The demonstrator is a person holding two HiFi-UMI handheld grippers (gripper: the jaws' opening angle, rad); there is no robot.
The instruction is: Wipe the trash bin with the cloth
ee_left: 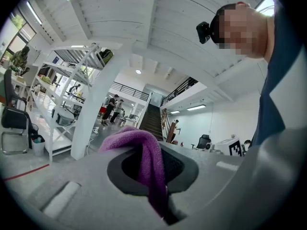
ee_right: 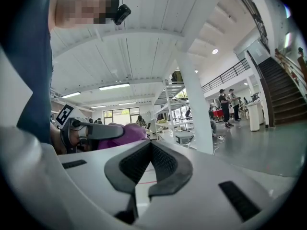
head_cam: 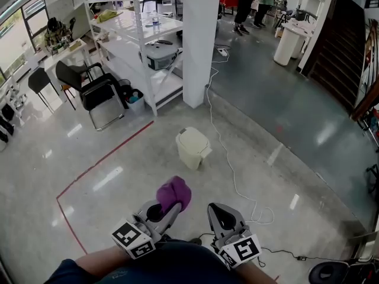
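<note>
A cream trash bin (head_cam: pixel 193 147) with its lid down stands on the floor ahead of me, beside the white pillar. My left gripper (head_cam: pixel 167 207) is shut on a purple cloth (head_cam: pixel 174 193), which bunches over its jaw tips and hangs between them (ee_left: pixel 149 166). My right gripper (head_cam: pixel 219 216) is shut with nothing in it (ee_right: pixel 149 163); its jaw tips meet. Both grippers are held close to my body, well short of the bin. From the right gripper view the cloth (ee_right: pixel 125 132) and the left gripper show at the left.
A white cable (head_cam: pixel 228 158) runs across the floor to the right of the bin. Red tape lines (head_cam: pixel 100 164) mark the floor at the left. White shelving (head_cam: pixel 142 46), a black chair (head_cam: pixel 95 93) and a white pillar (head_cam: pixel 201 40) stand beyond. People stand far back.
</note>
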